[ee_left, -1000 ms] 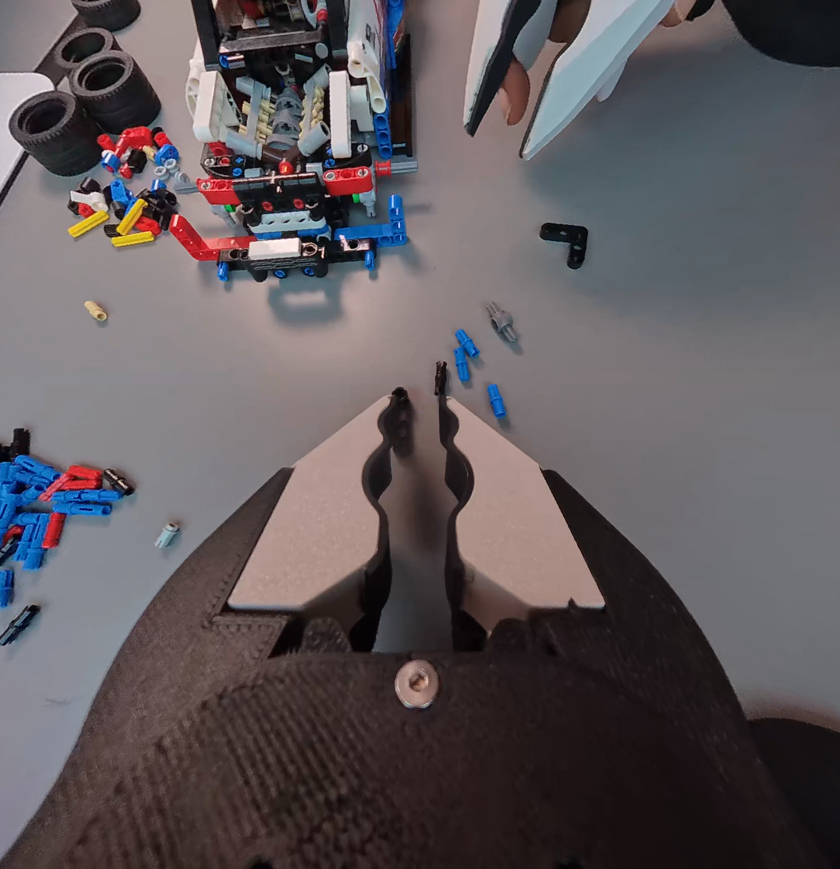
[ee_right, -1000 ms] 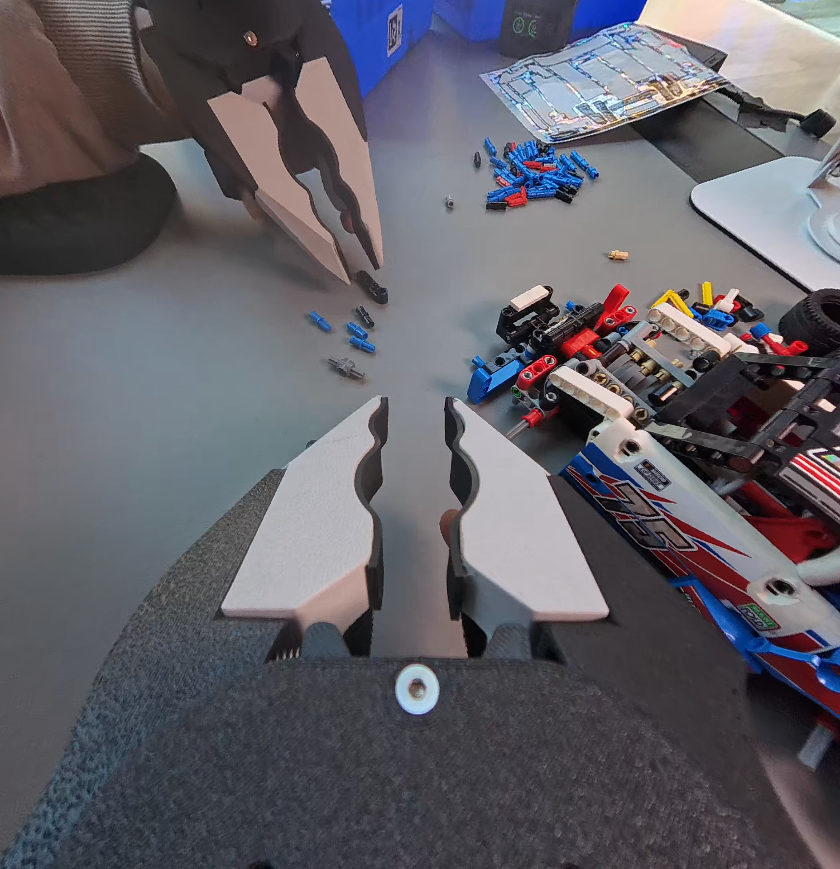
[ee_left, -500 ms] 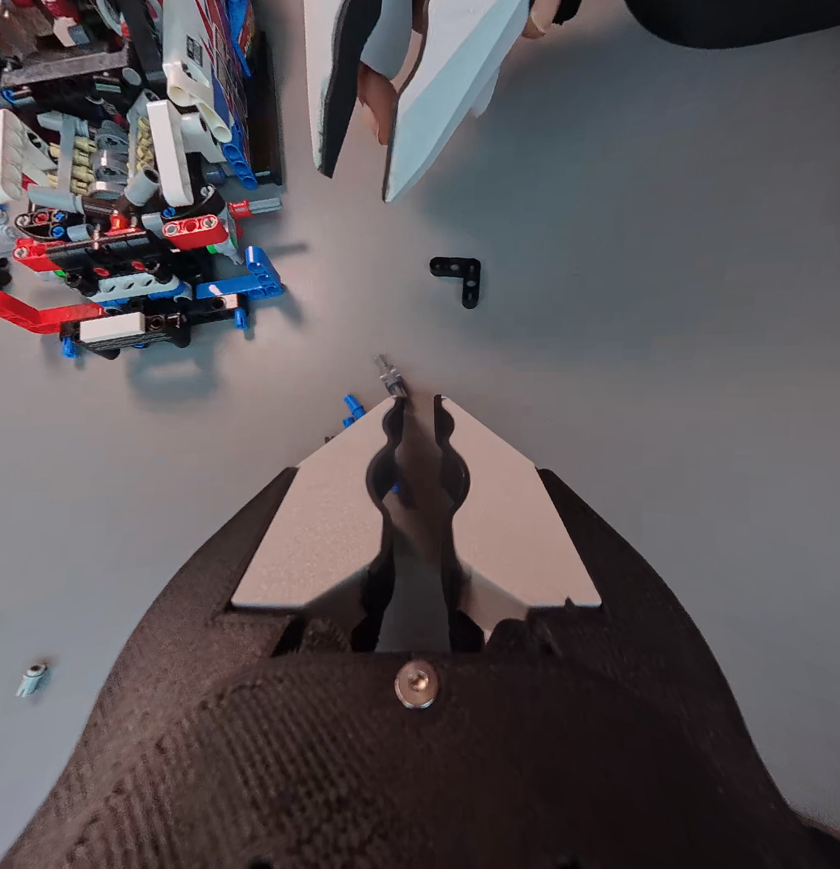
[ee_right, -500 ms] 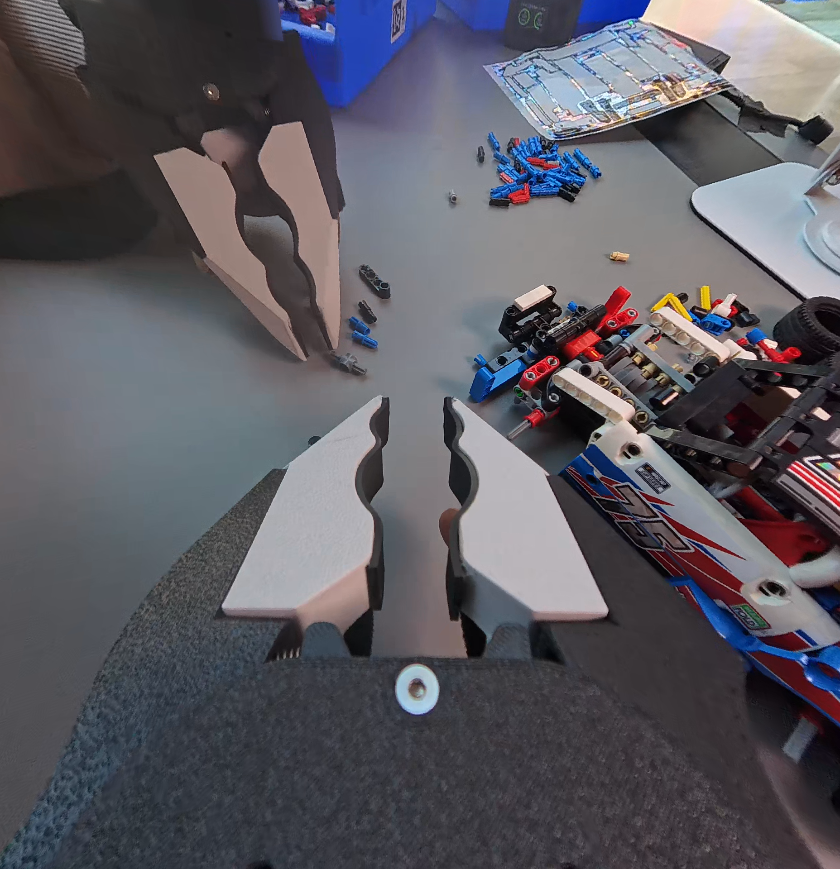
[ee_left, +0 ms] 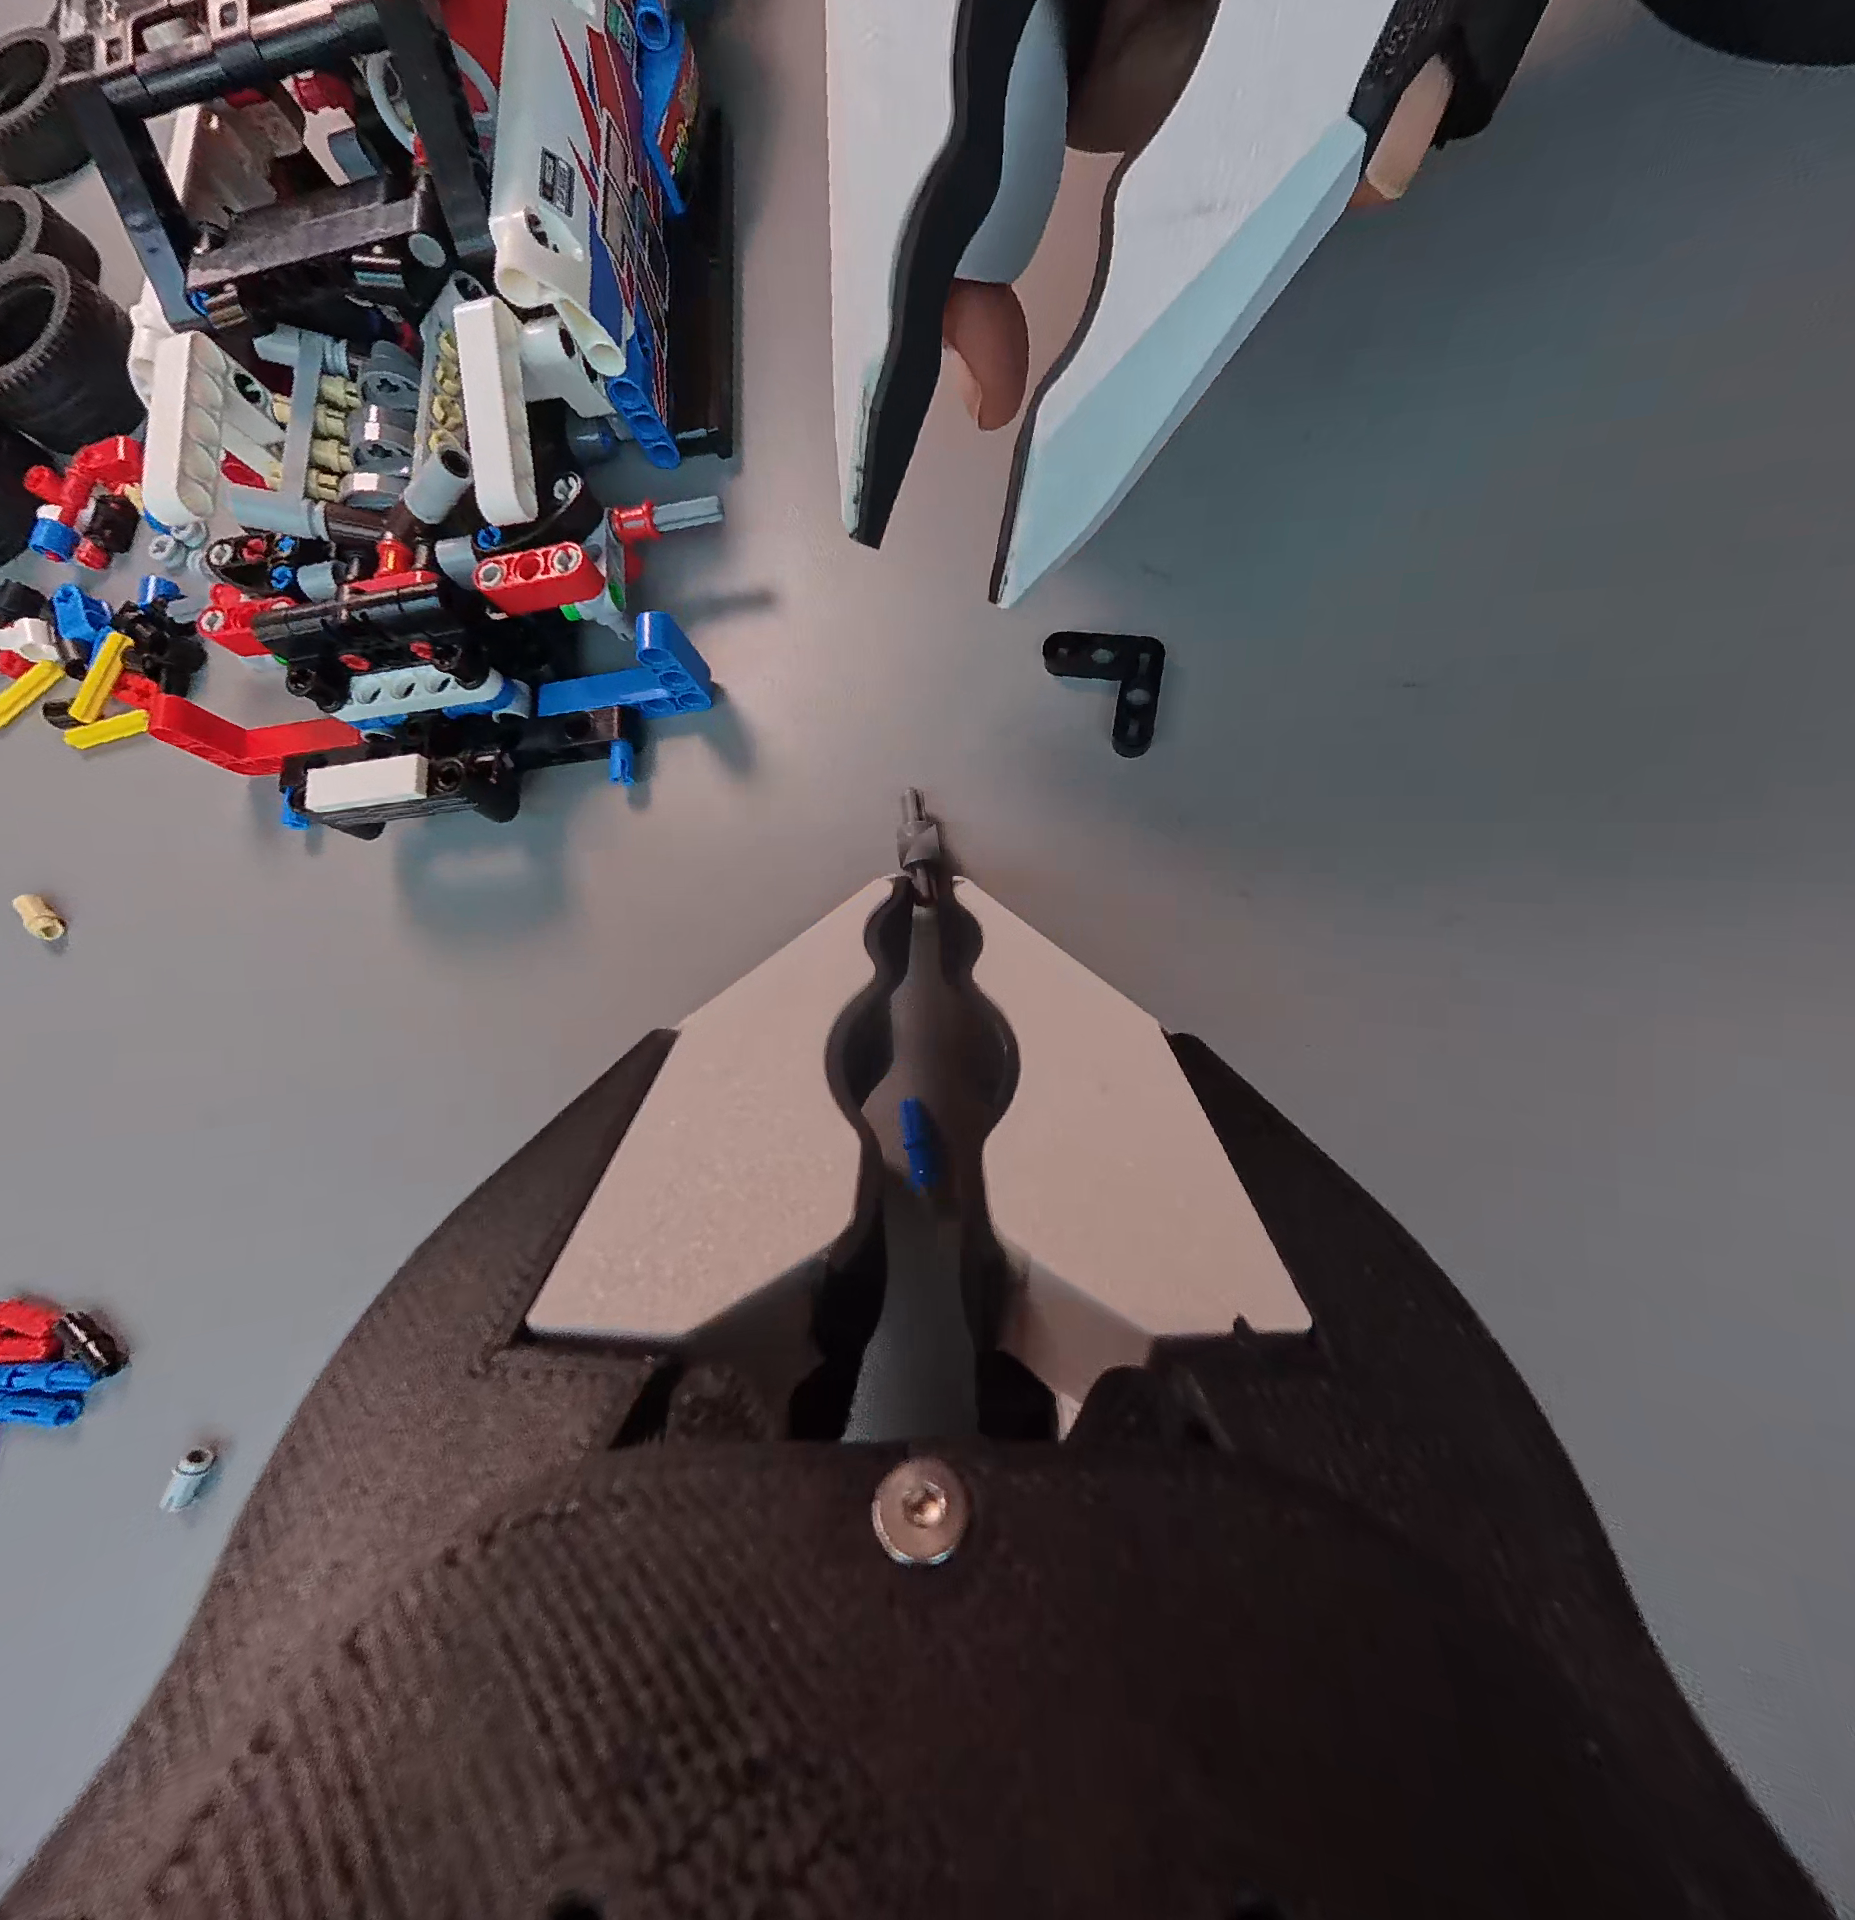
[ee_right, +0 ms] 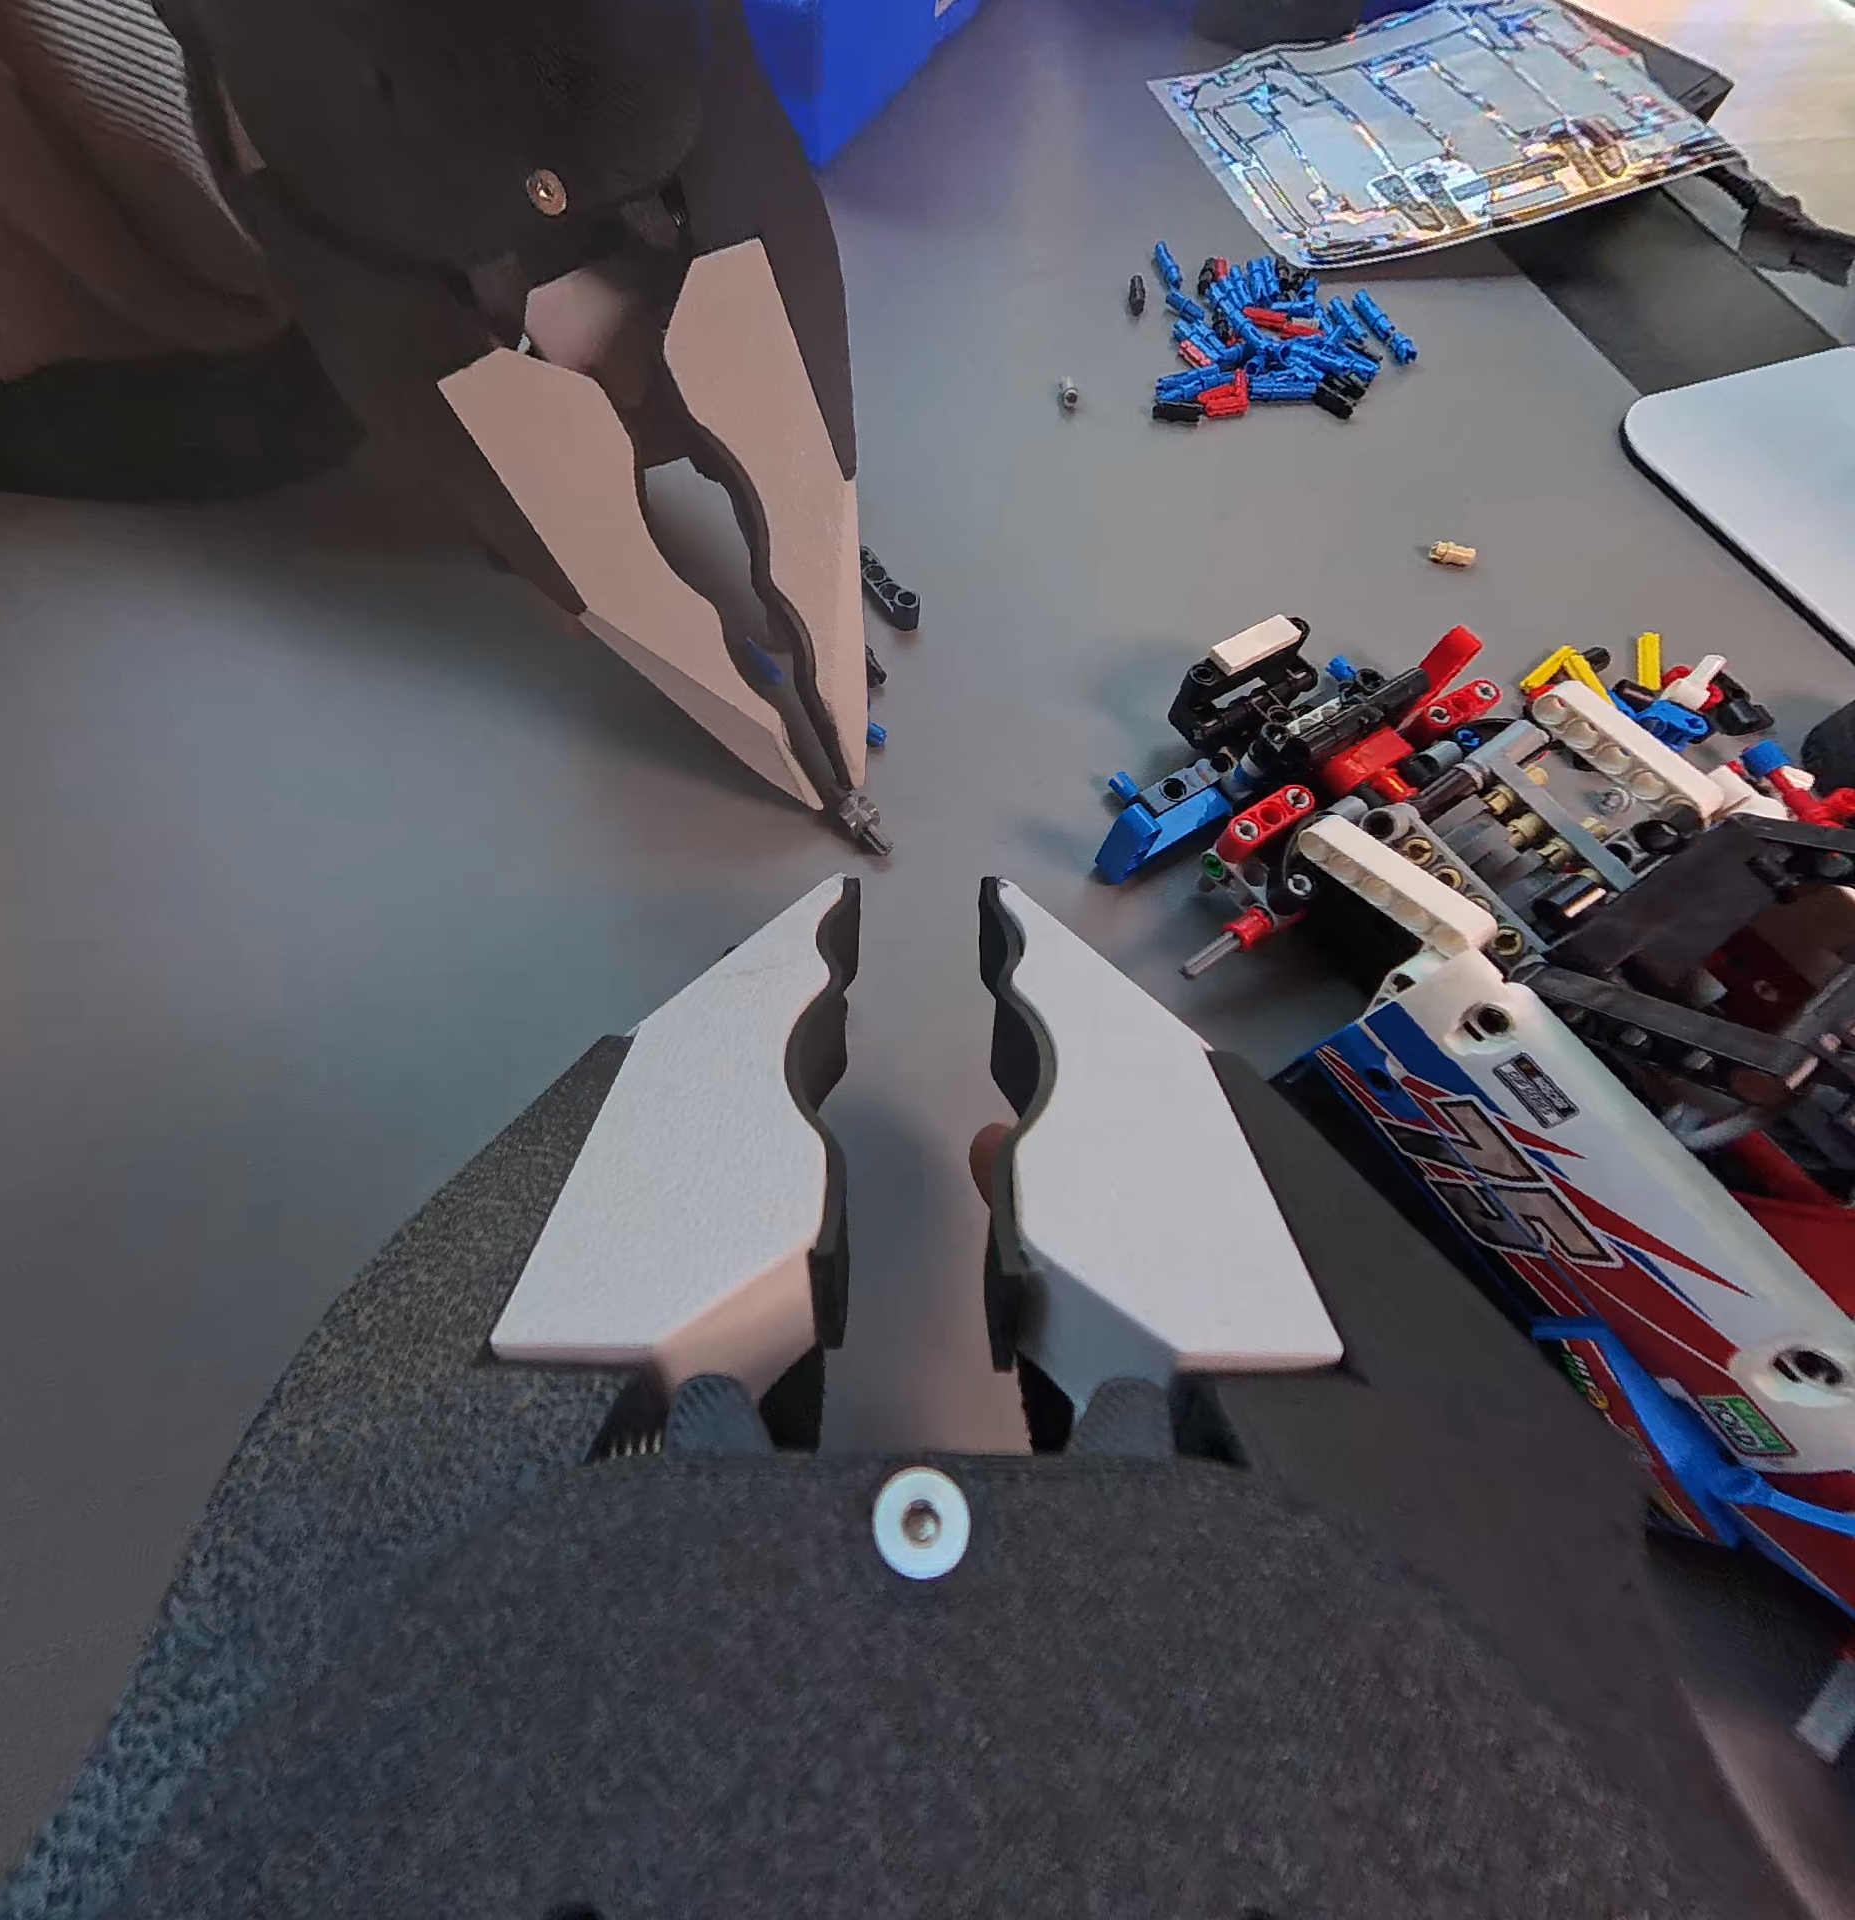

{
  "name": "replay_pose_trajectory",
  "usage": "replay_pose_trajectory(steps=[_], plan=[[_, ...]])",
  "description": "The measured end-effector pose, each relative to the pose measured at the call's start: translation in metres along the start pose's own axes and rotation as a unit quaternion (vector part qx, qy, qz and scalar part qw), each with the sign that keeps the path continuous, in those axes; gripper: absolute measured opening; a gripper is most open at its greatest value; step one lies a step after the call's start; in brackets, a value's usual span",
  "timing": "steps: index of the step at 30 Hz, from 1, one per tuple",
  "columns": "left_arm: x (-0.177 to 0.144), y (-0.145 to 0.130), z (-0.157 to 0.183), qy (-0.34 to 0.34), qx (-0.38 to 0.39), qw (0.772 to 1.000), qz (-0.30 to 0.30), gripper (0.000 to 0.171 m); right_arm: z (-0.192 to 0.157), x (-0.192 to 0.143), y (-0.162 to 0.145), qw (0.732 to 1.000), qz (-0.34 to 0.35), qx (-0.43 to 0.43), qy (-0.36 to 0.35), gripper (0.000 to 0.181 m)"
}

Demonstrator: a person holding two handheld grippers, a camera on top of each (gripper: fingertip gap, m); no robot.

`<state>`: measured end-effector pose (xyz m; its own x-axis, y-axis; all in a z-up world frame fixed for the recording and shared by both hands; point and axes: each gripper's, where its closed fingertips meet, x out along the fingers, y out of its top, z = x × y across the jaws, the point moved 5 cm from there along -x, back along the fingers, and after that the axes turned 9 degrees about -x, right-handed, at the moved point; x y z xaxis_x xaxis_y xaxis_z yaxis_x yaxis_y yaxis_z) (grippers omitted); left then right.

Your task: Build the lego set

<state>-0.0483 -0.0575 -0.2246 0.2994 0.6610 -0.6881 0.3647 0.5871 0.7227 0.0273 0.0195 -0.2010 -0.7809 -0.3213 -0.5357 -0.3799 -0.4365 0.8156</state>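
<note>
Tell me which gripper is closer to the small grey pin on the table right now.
Left. The left gripper has its fingertips pinched on the grey pin; the right gripper sits open just short of it, not touching.

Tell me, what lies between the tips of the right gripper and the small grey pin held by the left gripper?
Only bare grey table: the right wrist view shows nothing between the right gripper and the grey pin.
</note>
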Motion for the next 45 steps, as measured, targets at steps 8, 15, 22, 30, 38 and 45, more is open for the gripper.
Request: replay_pose_trajectory(steps=[8, 15, 22, 30, 38, 45], plan=[[-0.033, 0.038, 0.014, -0.090, -0.012, 0.976, 0.198, 0.003, -0.009, -0.015, 0.023, 0.987, 0.120, 0.067, 0.088, 0.023], [-0.039, 0.043, 0.017, -0.108, -0.020, 0.968, 0.228, 0.003, -0.013, -0.022, 0.036, 0.976, 0.169, 0.082, 0.112, 0.015], [-0.034, 0.042, 0.022, -0.114, -0.014, 0.969, 0.219, 0.002, -0.014, -0.019, 0.035, 0.976, 0.164, 0.086, 0.114, 0.009], [-0.027, 0.037, 0.025, -0.120, -0.015, 0.974, 0.190, 0.003, -0.019, -0.015, 0.030, 0.983, 0.129, 0.058, 0.113, 0.006], [-0.017, 0.028, 0.029, -0.124, -0.010, 0.981, 0.146, 0.007, -0.024, -0.016, 0.026, 0.992, 0.077, -0.010, 0.098, 0.006], [-0.007, 0.021, 0.033, -0.122, -0.009, 0.987, 0.108, 0.014, -0.009, -0.023, 0.015, 0.996, 0.050, -0.008, 0.072, 0.006]])
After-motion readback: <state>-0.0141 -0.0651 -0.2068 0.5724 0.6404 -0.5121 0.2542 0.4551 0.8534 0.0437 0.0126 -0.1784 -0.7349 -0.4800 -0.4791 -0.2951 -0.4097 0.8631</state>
